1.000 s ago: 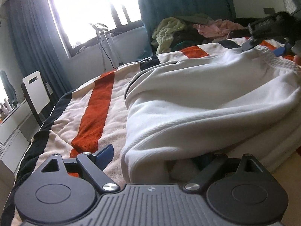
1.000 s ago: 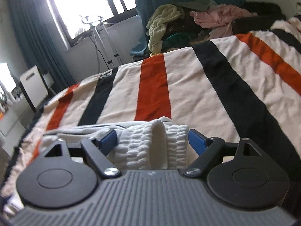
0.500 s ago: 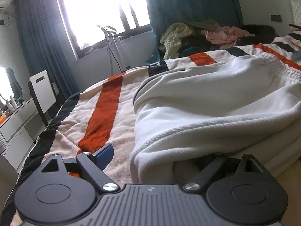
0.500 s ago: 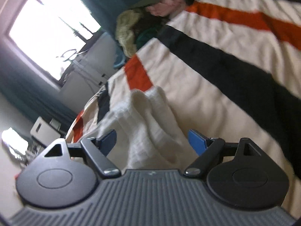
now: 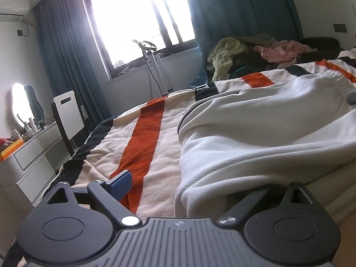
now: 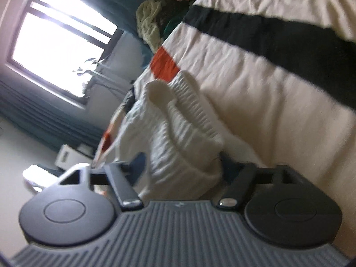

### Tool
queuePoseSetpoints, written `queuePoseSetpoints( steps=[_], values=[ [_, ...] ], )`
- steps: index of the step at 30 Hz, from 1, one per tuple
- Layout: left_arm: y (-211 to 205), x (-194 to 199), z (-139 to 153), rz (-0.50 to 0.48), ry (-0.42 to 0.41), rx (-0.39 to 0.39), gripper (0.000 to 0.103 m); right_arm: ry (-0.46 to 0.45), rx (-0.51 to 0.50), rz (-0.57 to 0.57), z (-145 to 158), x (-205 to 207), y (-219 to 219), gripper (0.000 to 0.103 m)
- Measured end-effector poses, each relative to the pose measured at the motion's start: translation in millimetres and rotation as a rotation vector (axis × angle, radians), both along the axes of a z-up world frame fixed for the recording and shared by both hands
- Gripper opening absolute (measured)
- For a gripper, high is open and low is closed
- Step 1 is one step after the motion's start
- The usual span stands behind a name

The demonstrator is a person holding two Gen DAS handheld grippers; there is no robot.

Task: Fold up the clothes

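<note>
White sweatpants (image 5: 255, 138) lie in a heap on the striped blanket (image 5: 142, 138). My left gripper (image 5: 182, 187) is low at their near edge and open. Its blue left pad (image 5: 121, 182) rests over the blanket, and the right finger is hidden under the cloth. In the right wrist view the ribbed waistband (image 6: 182, 133) stands bunched up between the jaws of my right gripper (image 6: 181, 165). Those jaws are closing, with a blue pad (image 6: 139, 162) close on each side of the band. This view is rolled and blurred.
A pile of other clothes (image 5: 251, 55) sits at the far end of the bed. A white dresser (image 5: 29, 153) and a chair (image 5: 66, 113) stand left of the bed, a metal stand (image 5: 153, 66) by the window. Striped blanket (image 6: 278, 77) stretches right of the waistband.
My right gripper has rolled and dropped toward the bed, and its jaws have narrowed around the waistband. The left view has tipped up a little; the other gripper has left its top right corner.
</note>
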State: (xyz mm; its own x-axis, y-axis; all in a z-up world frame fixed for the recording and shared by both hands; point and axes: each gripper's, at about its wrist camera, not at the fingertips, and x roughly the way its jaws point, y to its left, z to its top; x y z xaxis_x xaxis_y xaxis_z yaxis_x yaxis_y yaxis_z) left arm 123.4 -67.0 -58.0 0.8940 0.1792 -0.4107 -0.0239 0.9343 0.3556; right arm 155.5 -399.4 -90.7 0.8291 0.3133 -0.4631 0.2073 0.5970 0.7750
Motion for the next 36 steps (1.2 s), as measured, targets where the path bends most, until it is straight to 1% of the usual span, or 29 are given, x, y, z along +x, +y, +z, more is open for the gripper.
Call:
queuePoseSetpoints(
  steps=[1, 2, 4, 7, 10, 14, 15, 16, 19, 20, 23, 24, 26, 27, 28, 30, 32, 34, 36],
  values=[
    [0.6, 0.0, -0.3, -0.001, 0.001, -0.004, 0.094, -0.001, -0.023, -0.005, 1.7, 0.0, 1.0, 0.055],
    [2.0, 0.4, -0.4, -0.002, 0.006, -0.016, 0.094, -0.007, -0.04, -0.008, 3.7, -1.2, 1.8, 0.054],
    [5.7, 0.9, -0.1, 0.003, 0.017, -0.039, 0.094, -0.042, -0.061, -0.007, 11.6, -7.7, 1.8, 0.048],
    [11.5, 0.7, 0.7, 0.01, 0.03, -0.074, 0.095, -0.107, -0.097, -0.026, 25.8, -16.8, -0.3, 0.044],
    [14.9, -1.5, 1.1, 0.004, 0.044, -0.102, 0.095, -0.097, -0.105, -0.066, 25.9, -19.7, -7.7, 0.044],
    [19.6, -0.5, 0.4, 0.015, 0.067, -0.15, 0.095, -0.033, -0.121, -0.074, 13.5, -16.8, -12.3, 0.044],
    [21.9, 0.4, 0.2, 0.02, 0.074, -0.171, 0.096, -0.021, -0.123, -0.069, 10.5, -16.1, -12.6, 0.044],
    [26.1, 1.6, 0.1, 0.028, 0.085, -0.208, 0.097, -0.011, -0.125, -0.064, 8.1, -15.3, -12.8, 0.044],
    [39.5, 5.2, -0.9, 0.056, 0.121, -0.311, 0.099, -0.017, -0.125, -0.056, 6.8, -16.4, -13.1, 0.045],
    [42.7, 6.1, -1.2, 0.061, 0.128, -0.333, 0.099, -0.02, -0.125, -0.056, 7.2, -16.7, -12.9, 0.045],
    [44.6, 6.4, -1.3, 0.067, 0.132, -0.346, 0.1, -0.021, -0.132, -0.057, 8.2, -18.7, -12.0, 0.05],
    [44.8, 6.6, -1.1, 0.07, 0.132, -0.348, 0.1, -0.014, -0.136, -0.056, 7.9, -18.3, -12.0, 0.053],
    [46.6, 7.4, -1.0, 0.077, 0.137, -0.361, 0.1, 0.013, -0.161, -0.059, 6.1, -17.5, -11.7, 0.066],
    [47.9, 7.9, -1.1, 0.081, 0.141, -0.371, 0.101, 0.033, -0.18, -0.066, 4.4, -16.5, -11.5, 0.079],
    [49.4, 8.6, -1.3, 0.086, 0.145, -0.382, 0.102, 0.047, -0.19, -0.072, 2.8, -15.9, -11.9, 0.086],
    [50.5, 9.5, -1.6, 0.097, 0.151, -0.4, 0.103, 0.061, -0.185, -0.078, -1.1, -15.4, -13.9, 0.088],
    [51.5, 10.3, -2.2, 0.111, 0.159, -0.423, 0.103, 0.069, -0.146, -0.078, -7.6, -15.2, -17.9, 0.09],
    [57.2, 12.0, -3.7, 0.121, 0.174, -0.475, 0.103, 0.079, -0.064, -0.079, -18.7, -15.7, -24.3, 0.09],
    [64.8, 14.2, -5.6, 0.132, 0.192, -0.541, 0.103, 0.083, -0.009, -0.078, -24.9, -15.9, -27.9, 0.091]
  ],
)
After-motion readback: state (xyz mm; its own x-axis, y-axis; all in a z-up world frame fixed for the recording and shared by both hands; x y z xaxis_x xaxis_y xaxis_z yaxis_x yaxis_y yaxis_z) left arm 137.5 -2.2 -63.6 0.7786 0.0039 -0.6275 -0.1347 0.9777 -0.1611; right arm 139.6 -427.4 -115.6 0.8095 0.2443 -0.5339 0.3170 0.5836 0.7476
